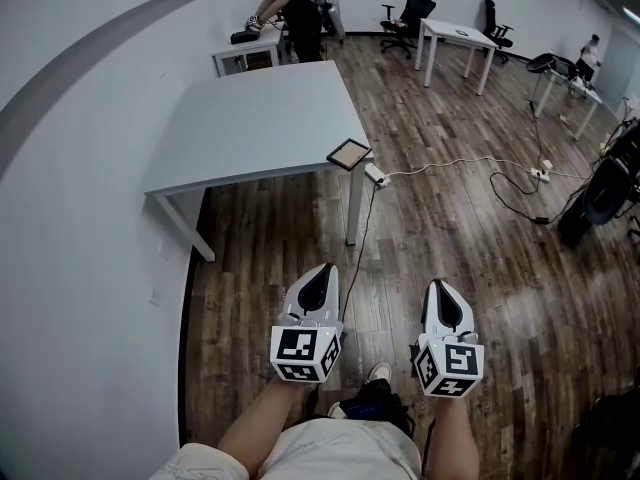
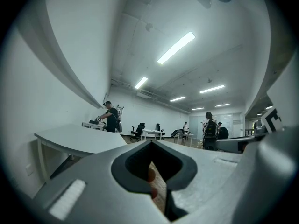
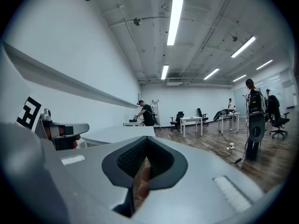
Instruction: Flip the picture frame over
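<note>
Left gripper [image 1: 321,271] and right gripper [image 1: 441,288] hang well short of the table [image 1: 250,118]; the picture frame [image 1: 349,154] lies on its near right corner. Left gripper view: jaws pressed together, empty. Right gripper view: likewise closed on nothing.

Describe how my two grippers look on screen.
Both match: the left gripper and right gripper are pale grey tapered shells with a dark-lined hollow at the jaws, each carrying a white cube of black square markers. No cables show. The person wears light shorts.
</note>
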`<state>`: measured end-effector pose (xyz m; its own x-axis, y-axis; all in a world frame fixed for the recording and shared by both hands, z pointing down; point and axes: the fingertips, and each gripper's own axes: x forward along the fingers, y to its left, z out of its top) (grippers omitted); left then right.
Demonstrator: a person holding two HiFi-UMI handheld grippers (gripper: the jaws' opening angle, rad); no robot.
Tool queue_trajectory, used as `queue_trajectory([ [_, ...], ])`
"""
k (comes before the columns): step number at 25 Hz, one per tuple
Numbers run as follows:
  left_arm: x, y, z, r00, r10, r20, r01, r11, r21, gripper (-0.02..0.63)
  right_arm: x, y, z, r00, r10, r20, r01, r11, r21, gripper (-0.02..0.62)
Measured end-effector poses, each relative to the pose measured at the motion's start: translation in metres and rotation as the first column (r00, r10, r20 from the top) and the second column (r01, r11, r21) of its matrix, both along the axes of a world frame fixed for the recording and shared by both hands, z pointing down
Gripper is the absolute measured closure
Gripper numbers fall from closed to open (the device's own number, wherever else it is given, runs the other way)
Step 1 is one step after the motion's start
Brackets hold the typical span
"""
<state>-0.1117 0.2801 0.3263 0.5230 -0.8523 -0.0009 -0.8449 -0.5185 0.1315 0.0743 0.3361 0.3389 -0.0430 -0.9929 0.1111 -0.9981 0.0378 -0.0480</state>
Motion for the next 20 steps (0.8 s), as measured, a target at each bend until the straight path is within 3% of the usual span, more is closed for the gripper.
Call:
queue_trajectory([
  [9,0.021,-0.048,0.001,1.000,-0.012,-0.010,0.012,1.000,0.004,0.606,0.026,-0.048,0.005,1.000,-0.003,0.007,0.003,1.000,0.007,0.570],
  [20,0.099,-0.133,-0.008,1.000,-0.006,0.022,0.005,1.000,0.015,0.606,0.101,-0.135,0.002,1.000,-0.012,0.015,0.012,1.000,0.003,0.569],
])
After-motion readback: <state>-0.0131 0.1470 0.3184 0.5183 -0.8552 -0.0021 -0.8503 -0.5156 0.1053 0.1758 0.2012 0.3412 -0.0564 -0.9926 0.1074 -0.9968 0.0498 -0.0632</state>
